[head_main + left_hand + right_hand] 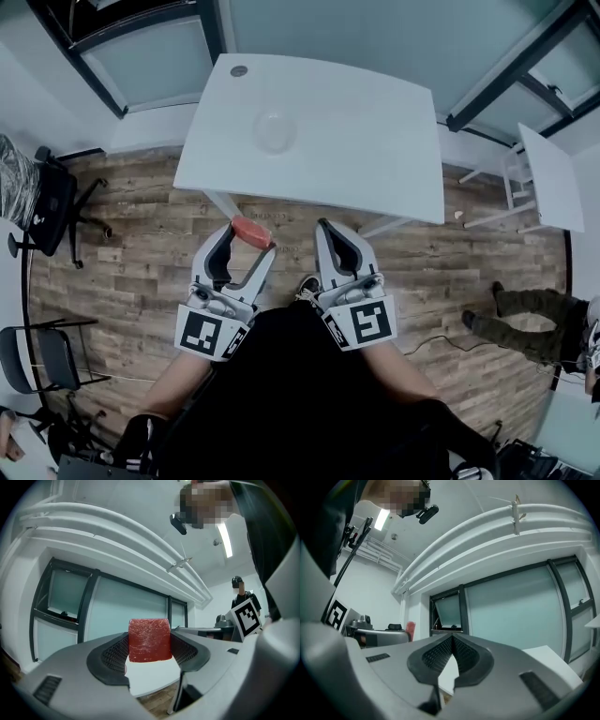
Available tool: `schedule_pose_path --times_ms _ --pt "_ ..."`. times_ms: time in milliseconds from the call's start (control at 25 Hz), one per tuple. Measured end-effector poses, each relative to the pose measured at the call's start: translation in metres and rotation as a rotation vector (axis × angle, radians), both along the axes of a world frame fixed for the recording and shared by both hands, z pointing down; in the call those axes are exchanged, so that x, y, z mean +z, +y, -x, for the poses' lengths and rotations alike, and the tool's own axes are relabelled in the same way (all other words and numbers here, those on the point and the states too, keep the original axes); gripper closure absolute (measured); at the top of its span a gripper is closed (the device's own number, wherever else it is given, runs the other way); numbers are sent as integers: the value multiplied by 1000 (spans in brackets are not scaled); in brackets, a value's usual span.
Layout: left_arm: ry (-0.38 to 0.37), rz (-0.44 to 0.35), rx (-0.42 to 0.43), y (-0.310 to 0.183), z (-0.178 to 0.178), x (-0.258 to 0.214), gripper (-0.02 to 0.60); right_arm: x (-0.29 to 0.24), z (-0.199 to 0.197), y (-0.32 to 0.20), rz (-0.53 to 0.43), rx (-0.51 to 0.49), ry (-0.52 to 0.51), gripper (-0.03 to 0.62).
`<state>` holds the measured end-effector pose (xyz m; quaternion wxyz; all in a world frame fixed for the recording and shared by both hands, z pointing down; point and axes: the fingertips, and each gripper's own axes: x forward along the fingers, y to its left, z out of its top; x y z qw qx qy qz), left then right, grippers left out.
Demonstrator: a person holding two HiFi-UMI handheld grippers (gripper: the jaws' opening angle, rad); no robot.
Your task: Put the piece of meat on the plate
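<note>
Head view: piece of meat (251, 232), a red slab, is just off the white table's (356, 141) near edge, over the wood floor (141, 253), and sits in the left gripper (249, 239). The clear plate (275, 131) sits mid-table, well apart from the meat. The right gripper (323, 227) is also short of the table.

Left gripper view: the meat shows a square red face, with the jaws clamped on both of its sides.

Right gripper view: jaws pressed together, nothing between them.
</note>
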<state>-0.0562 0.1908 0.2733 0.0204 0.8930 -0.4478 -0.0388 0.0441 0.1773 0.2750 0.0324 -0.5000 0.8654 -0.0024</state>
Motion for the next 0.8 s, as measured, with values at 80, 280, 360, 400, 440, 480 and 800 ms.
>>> schedule_pose_path --times_ms 80,280,360,400,440,480,800 --pt "-2 -5 -17 -18 -12 -4 305 -5 -10 -18 -14 -26 1 591" --pt "-10 -26 -54 -36 -34 -10 305 -11 -25 -43 -32 -84 5 591" --pt "-7 -6 -68 -41 -40 -6 305 -8 -31 -51 -25 -95 8 591" --pt "-13 8 -72 -44 -42 -3 305 -6 -33 -55 -16 -99 5 591" --pt "-16 13 -76 -47 -42 -2 305 -5 -33 -59 -7 -103 1 591" --pt "-13 9 -78 -49 -42 -4 305 -4 -33 -61 -2 -107 -1 591" --pt "-17 40 -102 -83 -28 6 305 7 -23 -93 35 -106 -5 591"
